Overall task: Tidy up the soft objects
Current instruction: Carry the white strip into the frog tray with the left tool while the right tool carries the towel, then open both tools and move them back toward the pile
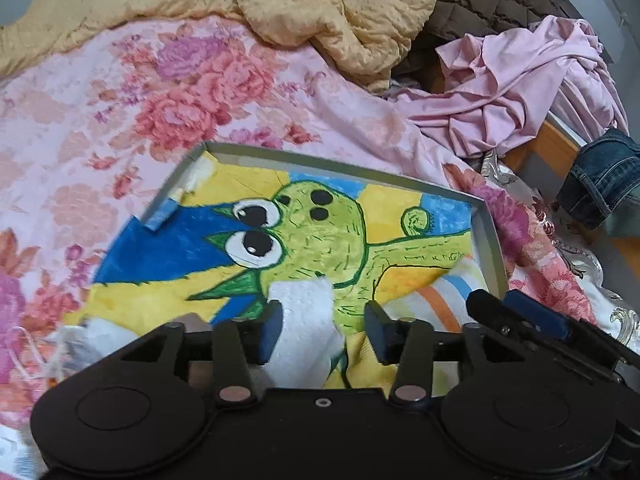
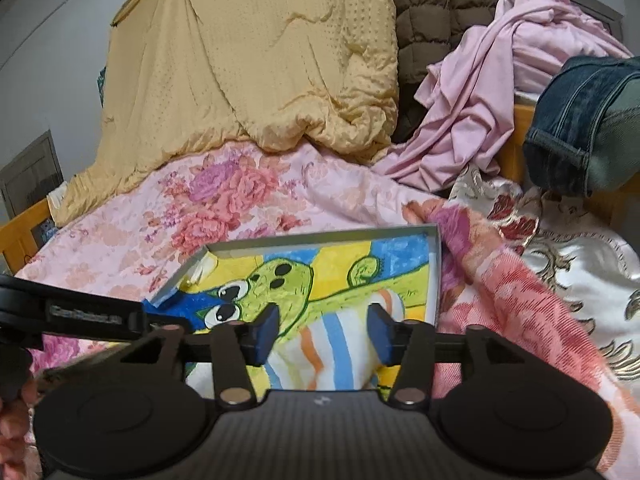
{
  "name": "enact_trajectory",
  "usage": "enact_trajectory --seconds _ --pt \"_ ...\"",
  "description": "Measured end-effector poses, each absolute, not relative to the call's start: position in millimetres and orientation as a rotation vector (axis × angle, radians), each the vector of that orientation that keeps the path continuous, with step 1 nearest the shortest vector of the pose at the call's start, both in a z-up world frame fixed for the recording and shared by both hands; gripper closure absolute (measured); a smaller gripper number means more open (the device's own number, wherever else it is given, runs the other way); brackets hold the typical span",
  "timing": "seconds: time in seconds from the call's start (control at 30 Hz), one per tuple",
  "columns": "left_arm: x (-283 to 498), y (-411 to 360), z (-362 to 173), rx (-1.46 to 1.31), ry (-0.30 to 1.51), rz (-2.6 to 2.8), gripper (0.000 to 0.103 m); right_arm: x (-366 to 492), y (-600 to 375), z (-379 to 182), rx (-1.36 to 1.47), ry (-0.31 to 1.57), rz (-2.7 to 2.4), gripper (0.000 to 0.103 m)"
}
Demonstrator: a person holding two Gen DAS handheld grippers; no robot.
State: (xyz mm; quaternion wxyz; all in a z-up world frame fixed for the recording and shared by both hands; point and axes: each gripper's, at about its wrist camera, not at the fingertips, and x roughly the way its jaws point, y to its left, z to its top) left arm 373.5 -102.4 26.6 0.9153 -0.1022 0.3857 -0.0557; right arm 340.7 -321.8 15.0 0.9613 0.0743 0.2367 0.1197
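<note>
On a bed covered with a pink floral bedspread (image 1: 132,92) sits a shallow grey box lid or tray (image 1: 486,236), its floor lined with a bright painted picture of a green cartoon creature (image 1: 316,236). Two soft items lie at the near end of this tray: a white fluffy sock or cloth (image 1: 304,320) toward the left, and a white sock with orange and blue stripes (image 2: 320,348) toward the right.

The left gripper (image 1: 322,330) hangs over the white fluffy piece with its jaws spread, one blue pad on each side of the fabric; whether the pads touch it cannot be told. The right gripper (image 2: 322,330) likewise stands open, straddling the striped sock, its pads near the cloth but not visibly pinching it.

Both pieces look light, limp and compressible. They will likely fold and sag once lifted, so a hold near the middle of a bunched part should keep the ends from trailing far. The plush surface probably offers good friction against the pads, with nothing fragile about it. The main hazard is closing too deep and catching the painted sheet beneath, or dragging the light tray across the soft bedding.

Behind lie a yellow quilted blanket (image 2: 248,60), a crumpled pink garment (image 2: 500,92), a brown padded jacket (image 2: 432,12) and folded blue jeans (image 2: 584,120).
</note>
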Motion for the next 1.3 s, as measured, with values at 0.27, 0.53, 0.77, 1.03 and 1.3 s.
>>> enact_trajectory --seconds 0.27,0.53,0.77,1.03,1.3 --pt "335 -87 72 -0.148 0.7 -0.062 0.025 312 -325 40 0.152 0.394 0.262 0.018" --pt "269 -70 101 -0.084 0.649 0.002 0.007 264 -314 63 0.083 0.295 0.299 0.005" --pt "206 -51 116 -0.055 0.58 0.026 0.001 220 -304 75 0.07 0.242 0.317 0.001" --pt "160 -43 102 -0.169 0.516 0.067 0.001 182 -298 76 0.068 0.239 0.324 0.001" --pt "126 -56 82 -0.176 0.442 0.045 0.001 149 -303 62 0.085 0.308 0.297 0.001"
